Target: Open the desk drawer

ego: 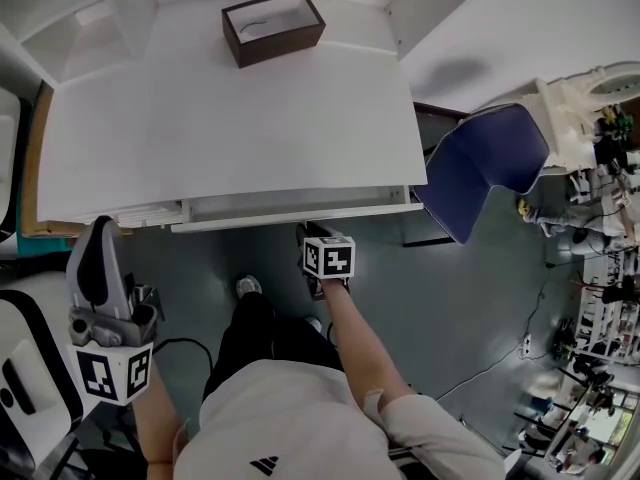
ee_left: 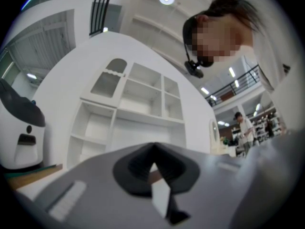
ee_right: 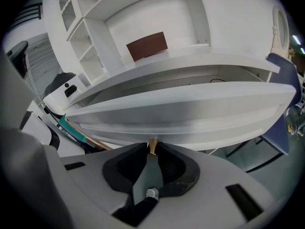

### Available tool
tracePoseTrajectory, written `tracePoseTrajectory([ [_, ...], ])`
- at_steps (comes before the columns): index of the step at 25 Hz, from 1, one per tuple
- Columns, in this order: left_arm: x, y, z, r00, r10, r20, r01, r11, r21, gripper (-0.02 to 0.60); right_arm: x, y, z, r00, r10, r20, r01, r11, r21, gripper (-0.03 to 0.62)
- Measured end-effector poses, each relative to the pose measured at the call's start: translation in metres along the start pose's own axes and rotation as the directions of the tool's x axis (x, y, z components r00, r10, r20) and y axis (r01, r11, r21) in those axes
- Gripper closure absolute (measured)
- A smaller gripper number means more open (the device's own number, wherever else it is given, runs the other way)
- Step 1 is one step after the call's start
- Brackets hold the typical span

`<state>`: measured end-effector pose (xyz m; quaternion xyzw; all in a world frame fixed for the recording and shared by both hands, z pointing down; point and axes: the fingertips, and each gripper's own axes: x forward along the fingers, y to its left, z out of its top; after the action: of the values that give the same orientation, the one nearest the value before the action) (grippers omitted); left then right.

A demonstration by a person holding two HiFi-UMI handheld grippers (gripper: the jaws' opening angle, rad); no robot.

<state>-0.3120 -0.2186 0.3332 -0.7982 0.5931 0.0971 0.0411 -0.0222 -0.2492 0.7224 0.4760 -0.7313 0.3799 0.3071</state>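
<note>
Currently, your right hand-held gripper (ee_right: pixel 152 144) pinches the brass knob (ee_right: pixel 152 148) of the drawer (ego: pixel 300 208), slightly pulled out under the desk (ego: pixel 230 118) front edge, while your left hand-held gripper (ee_left: pixel 153 149), jaws pressed together and empty, hangs well apart at the left.

A box (ego: pixel 273 26) sits at the far edge of a desk (ego: pixel 230 118), a drawer (ego: pixel 300 208) with a knob (ee_right: pixel 153 145) on its front juts slightly from the near edge, and a chair (ego: pixel 490 163) stands to the right.
</note>
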Motion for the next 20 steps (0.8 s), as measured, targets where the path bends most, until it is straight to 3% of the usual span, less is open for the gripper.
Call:
tracePoseTrajectory([
  [20, -0.030, -0.047, 0.021, 1.000, 0.000, 0.026, 0.000, 1.000, 0.011, 0.575, -0.036, 0.011, -0.062, 0.998, 0.054, -0.044, -0.055, 0.998, -0.022, 0.519],
])
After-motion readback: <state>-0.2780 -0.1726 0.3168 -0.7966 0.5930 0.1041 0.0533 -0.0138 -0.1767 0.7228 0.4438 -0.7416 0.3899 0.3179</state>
